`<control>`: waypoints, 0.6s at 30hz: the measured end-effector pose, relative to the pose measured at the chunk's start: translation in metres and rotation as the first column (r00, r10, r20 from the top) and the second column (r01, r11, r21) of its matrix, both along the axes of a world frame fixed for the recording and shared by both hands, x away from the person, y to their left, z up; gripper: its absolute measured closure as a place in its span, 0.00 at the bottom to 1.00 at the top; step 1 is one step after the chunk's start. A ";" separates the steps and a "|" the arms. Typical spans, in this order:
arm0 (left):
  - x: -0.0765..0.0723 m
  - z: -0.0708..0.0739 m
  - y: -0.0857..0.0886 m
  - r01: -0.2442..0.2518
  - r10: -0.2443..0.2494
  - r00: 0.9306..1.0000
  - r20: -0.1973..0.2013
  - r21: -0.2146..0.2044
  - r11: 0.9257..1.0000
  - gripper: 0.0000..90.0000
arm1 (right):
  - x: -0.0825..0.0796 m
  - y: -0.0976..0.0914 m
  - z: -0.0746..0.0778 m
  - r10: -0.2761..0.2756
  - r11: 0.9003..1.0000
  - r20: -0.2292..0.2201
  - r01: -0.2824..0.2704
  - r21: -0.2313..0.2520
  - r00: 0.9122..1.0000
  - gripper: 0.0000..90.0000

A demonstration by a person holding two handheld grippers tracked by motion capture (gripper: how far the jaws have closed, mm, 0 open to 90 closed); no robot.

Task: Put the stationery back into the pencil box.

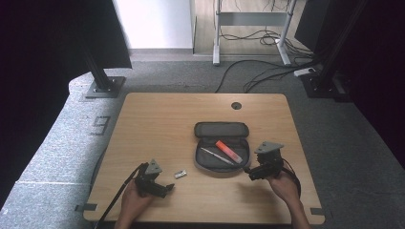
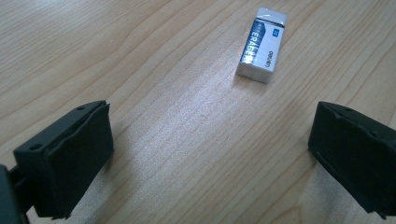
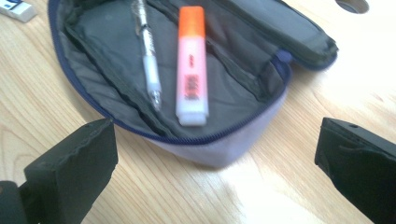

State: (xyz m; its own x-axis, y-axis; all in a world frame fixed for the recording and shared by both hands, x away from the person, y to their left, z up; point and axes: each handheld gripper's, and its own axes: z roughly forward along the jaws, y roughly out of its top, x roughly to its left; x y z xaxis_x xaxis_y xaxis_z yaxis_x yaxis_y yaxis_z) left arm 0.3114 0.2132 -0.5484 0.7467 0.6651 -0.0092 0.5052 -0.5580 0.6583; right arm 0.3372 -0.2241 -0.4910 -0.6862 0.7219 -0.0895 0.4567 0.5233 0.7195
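With my left tool point(image 2: 210, 154) spread wide just short of the eraser point(image 2: 261, 44) lying flat on the counter point(image 2: 140, 56), I judge it light, firm, slightly grippy: best pinched across its long sides. My right tool point(image 3: 215, 168) gapes empty beside the pencil case point(image 3: 224, 149).

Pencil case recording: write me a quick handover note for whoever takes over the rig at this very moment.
Left gripper: open, holding nothing, low over the table, aimed at the eraser.
Right gripper: open, holding nothing, at the near edge of the pencil case.
Eraser lies loose on the wood, left of the case.
Done: case is unzipped and lying open, with a pen and an orange highlighter inside.
Left, most likely: pick up the eraser, put it in the case, then close it.
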 end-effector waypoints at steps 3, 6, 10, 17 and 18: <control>0.000 0.000 0.000 0.000 0.000 1.000 0.000 0.000 1.000 0.00 | -0.002 -0.008 -0.006 -0.028 1.000 -0.004 0.028 0.008 1.000 0.00; 0.000 0.000 0.000 0.000 0.000 1.000 0.000 0.000 1.000 0.00 | -0.003 -0.015 -0.014 -0.058 0.998 -0.018 0.058 0.011 0.998 0.00; 0.000 0.000 0.000 0.000 0.000 1.000 0.000 0.000 1.000 0.00 | -0.006 -0.022 -0.025 -0.087 0.996 -0.038 0.088 0.026 0.995 0.00; 0.000 0.000 0.000 -0.001 0.001 1.000 0.000 0.000 1.000 0.00 | -0.011 -0.028 -0.048 -0.129 0.990 -0.071 0.133 0.050 0.989 0.00; 0.000 0.000 0.000 0.000 0.000 1.000 0.000 0.000 1.000 0.00 | -0.012 -0.029 -0.052 -0.133 0.989 -0.073 0.138 0.055 0.988 0.00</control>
